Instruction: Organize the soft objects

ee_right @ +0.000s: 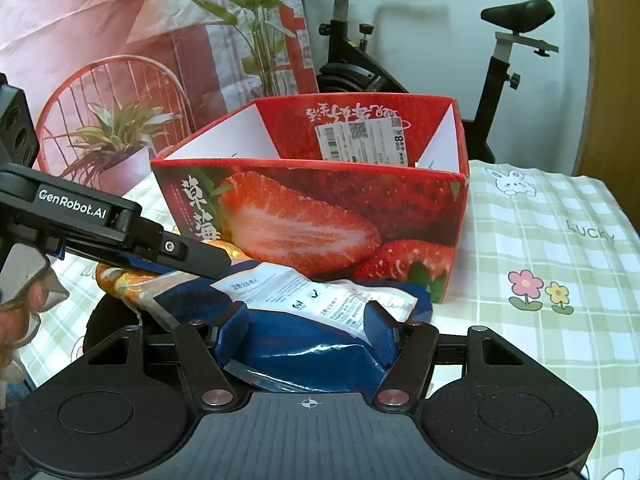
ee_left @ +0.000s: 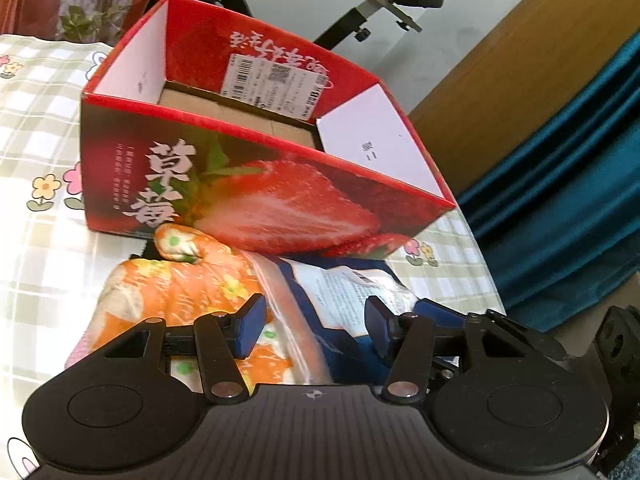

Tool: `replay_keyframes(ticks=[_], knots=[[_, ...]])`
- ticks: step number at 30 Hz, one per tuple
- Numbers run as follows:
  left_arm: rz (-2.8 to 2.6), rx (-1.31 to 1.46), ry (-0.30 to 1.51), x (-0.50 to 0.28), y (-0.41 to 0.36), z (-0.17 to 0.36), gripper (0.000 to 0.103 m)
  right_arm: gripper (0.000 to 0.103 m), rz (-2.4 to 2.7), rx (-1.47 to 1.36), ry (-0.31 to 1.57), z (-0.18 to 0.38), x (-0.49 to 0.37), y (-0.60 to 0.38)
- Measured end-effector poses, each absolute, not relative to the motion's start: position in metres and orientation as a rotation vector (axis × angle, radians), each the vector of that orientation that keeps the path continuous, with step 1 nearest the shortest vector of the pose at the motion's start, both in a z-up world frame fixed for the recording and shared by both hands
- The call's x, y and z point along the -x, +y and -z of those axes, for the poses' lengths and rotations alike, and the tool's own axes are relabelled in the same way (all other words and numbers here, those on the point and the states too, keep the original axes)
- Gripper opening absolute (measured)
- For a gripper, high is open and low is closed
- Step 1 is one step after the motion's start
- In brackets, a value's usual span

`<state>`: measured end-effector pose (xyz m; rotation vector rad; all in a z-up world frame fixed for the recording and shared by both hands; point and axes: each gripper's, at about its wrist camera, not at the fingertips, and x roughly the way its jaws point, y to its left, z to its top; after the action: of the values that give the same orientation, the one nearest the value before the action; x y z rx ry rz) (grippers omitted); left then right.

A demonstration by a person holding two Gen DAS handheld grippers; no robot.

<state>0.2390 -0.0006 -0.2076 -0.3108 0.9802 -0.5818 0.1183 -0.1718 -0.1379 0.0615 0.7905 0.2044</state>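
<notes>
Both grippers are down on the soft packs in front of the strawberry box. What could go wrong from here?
1. The blue pack is in glossy plastic; the right gripper may slip off it.
2. The orange floral pack lies partly under the blue pack's edge, so the left gripper may drag both.
3. Both packs butt against the strawberry box; a low lift could shove its near wall.

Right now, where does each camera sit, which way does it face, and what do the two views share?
Left wrist: rides the left gripper, angled down at the orange floral fabric, with the strawberry box beyond; only its own fingers show.
Right wrist: rides the right gripper, angled down at the blue packaged item; the left gripper and a hand enter from the left.
Shared: box, blue package, checked tablecloth, exercise bike.
</notes>
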Motion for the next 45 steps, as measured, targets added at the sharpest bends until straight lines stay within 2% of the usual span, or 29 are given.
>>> replay_keyframes(ticks=[1,2,3,5,7,11,13,25,36,41,45], knots=[[0.577,0.303,0.974,-0.237,-0.001,0.208,0.052,0.061,-0.204,-0.064,0.792,0.138,-0.118,-0.172],[0.558,0.282,0.963,-0.236,-0.001,0.208,0.035,0.061,-0.204,-0.066,0.792,0.138,-0.118,-0.173],[0.522,0.252,0.959,-0.234,-0.002,0.209,0.025,0.061,-0.203,-0.069,0.792,0.138,-0.118,-0.173],[0.503,0.264,0.954,-0.232,0.002,0.215,0.021,0.062,-0.201,-0.081,0.795,0.137,-0.119,-0.174],[0.490,0.290,0.956,-0.230,0.006,0.221,0.018,0.068,-0.190,-0.084,0.796,0.135,-0.119,-0.175],[0.499,0.302,0.948,-0.225,0.009,0.228,0.018,0.069,-0.165,-0.111,0.800,0.134,-0.118,-0.181],[0.499,0.295,0.941,-0.224,0.009,0.229,0.018,0.078,-0.130,-0.116,0.800,0.133,-0.118,-0.184],[0.497,0.327,0.933,-0.218,0.014,0.235,0.019,0.079,-0.120,-0.257,0.848,0.153,-0.117,-0.204],[0.522,0.455,0.958,-0.221,0.029,0.234,0.023,0.069,-0.168,-0.211,0.849,0.152,-0.117,-0.194],[0.539,0.457,0.953,-0.221,0.026,0.234,0.037,0.067,-0.180,-0.186,0.847,0.150,-0.117,-0.191],[0.545,0.409,0.942,-0.221,0.018,0.230,0.036,0.064,-0.181,-0.176,0.844,0.146,-0.117,-0.189]])
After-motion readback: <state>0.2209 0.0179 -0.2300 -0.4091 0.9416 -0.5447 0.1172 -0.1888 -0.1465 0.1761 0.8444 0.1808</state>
